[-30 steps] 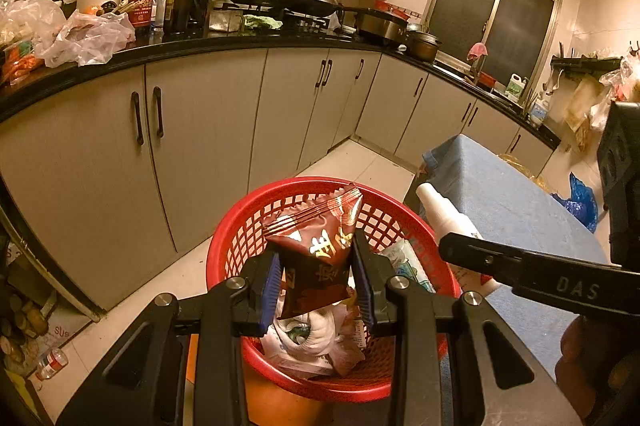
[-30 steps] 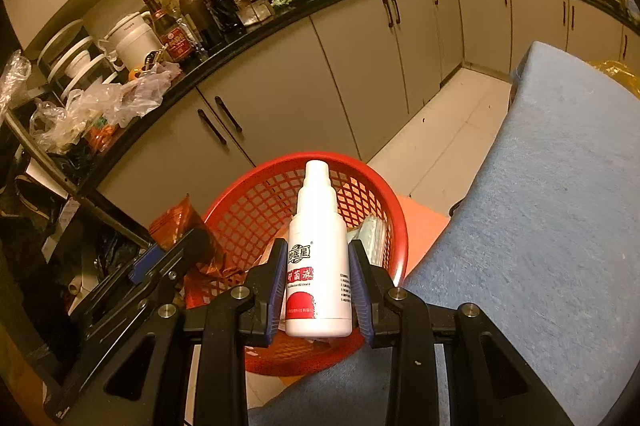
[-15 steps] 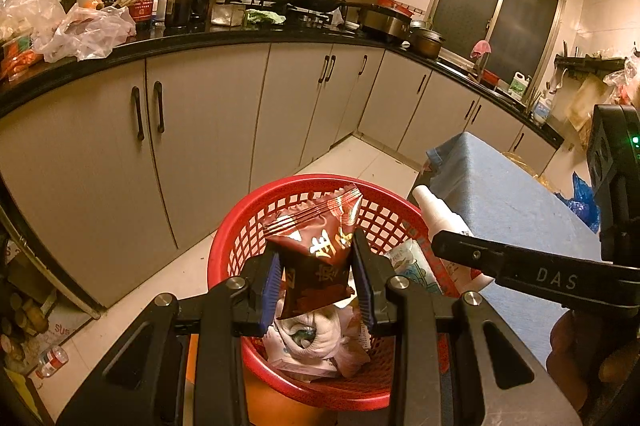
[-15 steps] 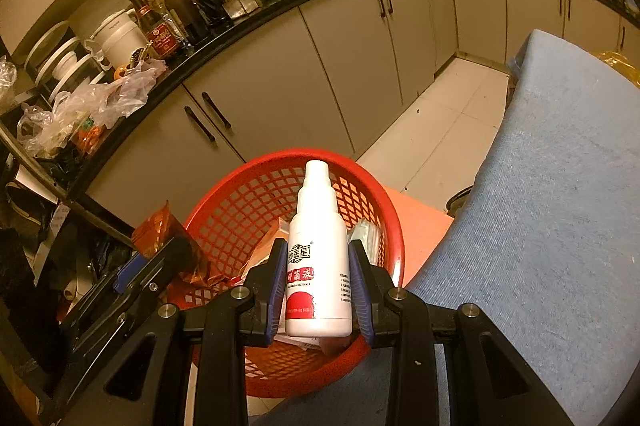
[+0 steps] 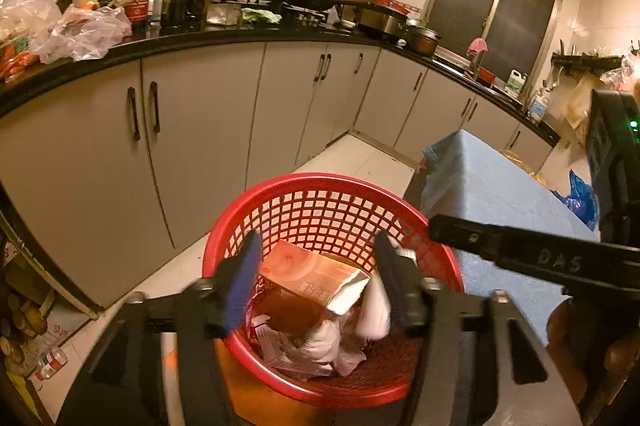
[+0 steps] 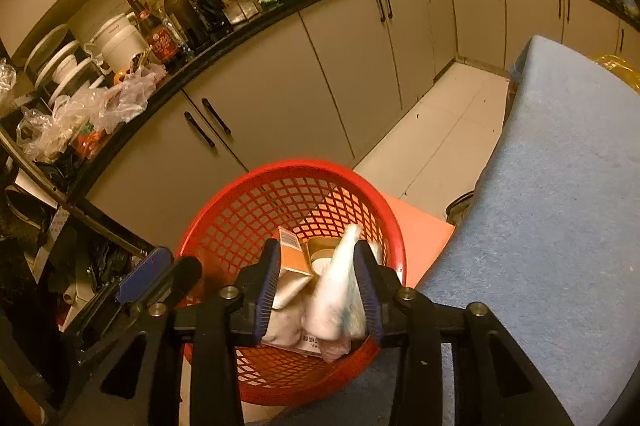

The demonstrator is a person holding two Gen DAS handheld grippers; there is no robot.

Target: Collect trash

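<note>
A red mesh basket (image 5: 328, 202) sits below both grippers and holds trash: an orange carton (image 5: 312, 276), a red snack packet (image 5: 292, 312), crumpled white paper (image 5: 320, 346) and a white spray bottle (image 5: 376, 310). My left gripper (image 5: 316, 284) is open and empty over the basket. My right gripper (image 6: 316, 292) is open over the basket (image 6: 288, 194), and the blurred white bottle (image 6: 338, 290) drops between its fingers. The right gripper also shows at the right of the left wrist view (image 5: 520, 258).
A blue cloth-covered table (image 6: 560, 206) stands right of the basket. Grey kitchen cabinets (image 5: 200, 130) under a black counter with bottles, a kettle, pans and plastic bags run behind. An orange stool (image 6: 420, 226) is under the basket. White floor tiles (image 6: 440, 130) lie between.
Both grippers opened. The snack packet left the left gripper and lies in the basket. The white bottle left the right gripper and is falling into the basket.
</note>
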